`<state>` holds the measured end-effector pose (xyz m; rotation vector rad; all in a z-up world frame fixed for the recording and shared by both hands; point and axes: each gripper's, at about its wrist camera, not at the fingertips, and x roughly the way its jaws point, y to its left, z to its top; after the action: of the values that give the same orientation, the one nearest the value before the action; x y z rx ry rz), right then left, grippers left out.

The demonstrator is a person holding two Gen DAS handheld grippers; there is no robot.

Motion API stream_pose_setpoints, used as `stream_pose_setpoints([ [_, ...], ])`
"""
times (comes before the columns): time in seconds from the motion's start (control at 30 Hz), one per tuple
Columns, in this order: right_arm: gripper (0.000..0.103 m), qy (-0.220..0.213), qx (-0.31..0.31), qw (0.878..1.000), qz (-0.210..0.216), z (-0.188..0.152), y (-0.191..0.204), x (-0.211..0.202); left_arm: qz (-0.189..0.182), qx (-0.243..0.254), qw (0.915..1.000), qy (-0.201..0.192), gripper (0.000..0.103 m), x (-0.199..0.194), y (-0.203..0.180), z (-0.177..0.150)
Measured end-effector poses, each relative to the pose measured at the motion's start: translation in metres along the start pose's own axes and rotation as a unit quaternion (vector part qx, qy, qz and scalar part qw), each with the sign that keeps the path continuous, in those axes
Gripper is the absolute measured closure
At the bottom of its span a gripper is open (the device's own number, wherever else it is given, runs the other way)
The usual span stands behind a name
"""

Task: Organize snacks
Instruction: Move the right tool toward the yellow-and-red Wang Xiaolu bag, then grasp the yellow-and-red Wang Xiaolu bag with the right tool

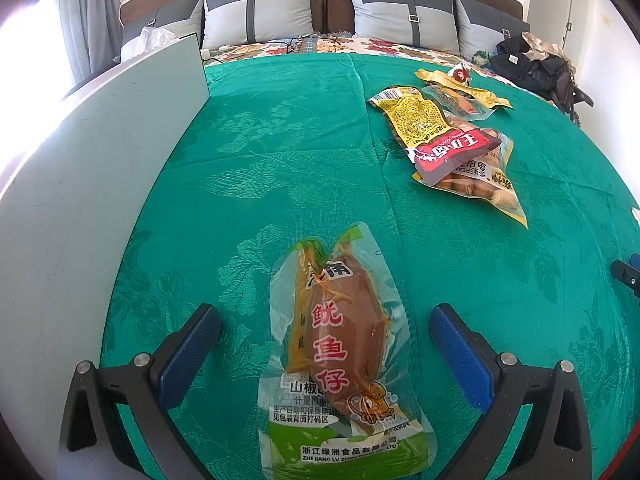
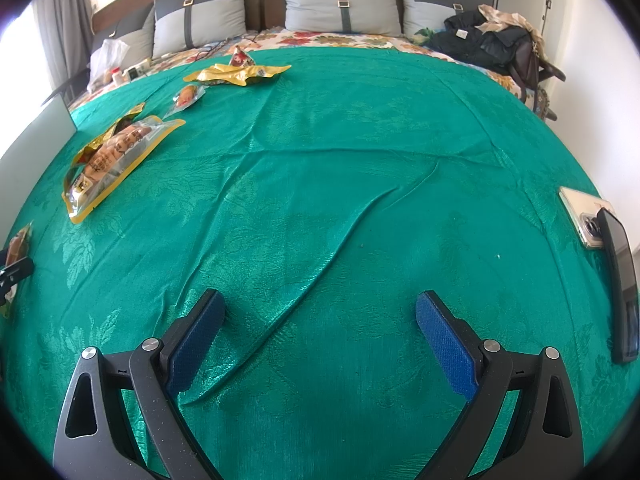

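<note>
The left gripper hovers with fingers spread wide either side of a squid snack packet, which lies flat on the green bedspread, long axis running near to far. Other snack packets lie far right. The right gripper is wide apart over bare cloth.

Green bedspread — pillows, clothes pile, two phones.

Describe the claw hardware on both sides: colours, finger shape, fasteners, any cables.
The left claw and right claw look identical: matte black plastic frames with triangular cut-outs, two round silver fasteners per side, and flat fingers faced with textured blue pads. A thin red line, possibly a cable, crosses the left view's bottom right corner. No hands or sleeves show.
</note>
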<state>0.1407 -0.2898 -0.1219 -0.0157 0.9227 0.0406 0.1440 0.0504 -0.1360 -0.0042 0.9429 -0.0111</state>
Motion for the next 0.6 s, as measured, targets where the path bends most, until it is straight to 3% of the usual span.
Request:
stream_pose_setpoints([
  [0.17, 0.005, 0.002, -0.004, 1.0, 0.002, 0.001, 0.0, 0.0, 0.0, 0.0, 1.0, 0.0, 0.0, 0.0, 0.0, 0.0],
  [0.27, 0.009, 0.035, -0.028, 0.999, 0.005, 0.018, 0.005, 0.004, 0.0, 0.0, 1.0, 0.0, 0.0, 0.0, 0.0, 0.0],
  [0.33, 0.009, 0.024, -0.02, 0.999, 0.022, 0.037, 0.016, -0.001, 0.0, 0.0, 1.0, 0.0, 0.0, 0.0, 0.0, 0.0],
  [0.5, 0.009, 0.031, -0.036, 0.993, 0.105, 0.103, 0.086, 0.001, 0.0, 0.0, 1.0, 0.0, 0.0, 0.0, 0.0, 0.0],
  [0.6, 0.009, 0.049, -0.083, 0.988, 0.118, 0.133, 0.145, 0.016, 0.0, 0.0, 1.0, 0.0, 0.0, 0.0, 0.0, 0.0],
])
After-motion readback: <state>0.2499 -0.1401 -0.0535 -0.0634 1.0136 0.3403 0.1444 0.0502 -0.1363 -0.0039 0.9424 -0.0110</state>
